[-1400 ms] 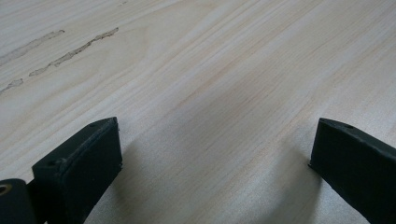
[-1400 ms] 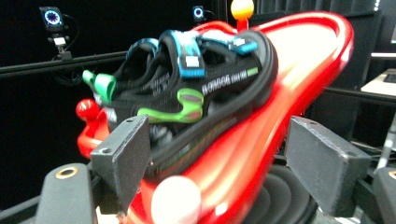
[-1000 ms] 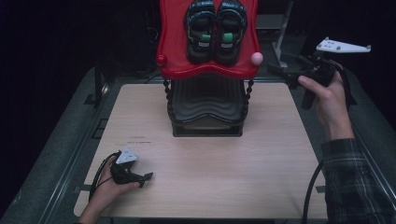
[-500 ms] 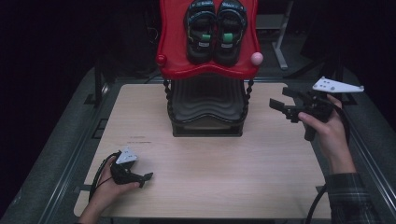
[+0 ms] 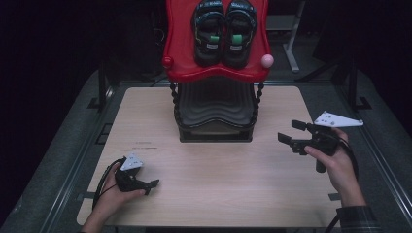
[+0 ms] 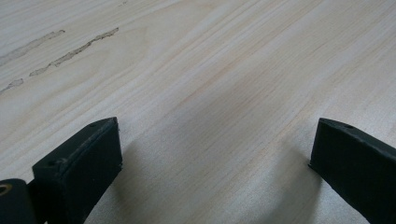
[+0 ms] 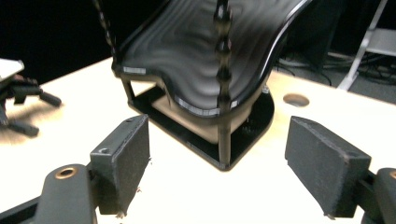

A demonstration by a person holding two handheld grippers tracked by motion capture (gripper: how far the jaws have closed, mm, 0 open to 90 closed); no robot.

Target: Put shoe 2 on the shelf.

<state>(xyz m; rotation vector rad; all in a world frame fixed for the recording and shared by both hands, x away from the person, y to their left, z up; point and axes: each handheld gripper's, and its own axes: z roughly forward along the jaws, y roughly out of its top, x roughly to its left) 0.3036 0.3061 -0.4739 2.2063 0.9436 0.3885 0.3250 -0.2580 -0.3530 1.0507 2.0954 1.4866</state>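
The left tool point(image 5: 145, 185) rests low on the pale wooden worktop point(image 5: 218, 165), jaws spread with nothing between them. At centre a black tiered rack point(image 5: 215, 112) carries a red tray point(image 5: 180, 58) with what looks like a pair of black sandals point(image 5: 224, 30). The right tool point(image 5: 291, 135) hovers beside the rack, jaws apart and empty.
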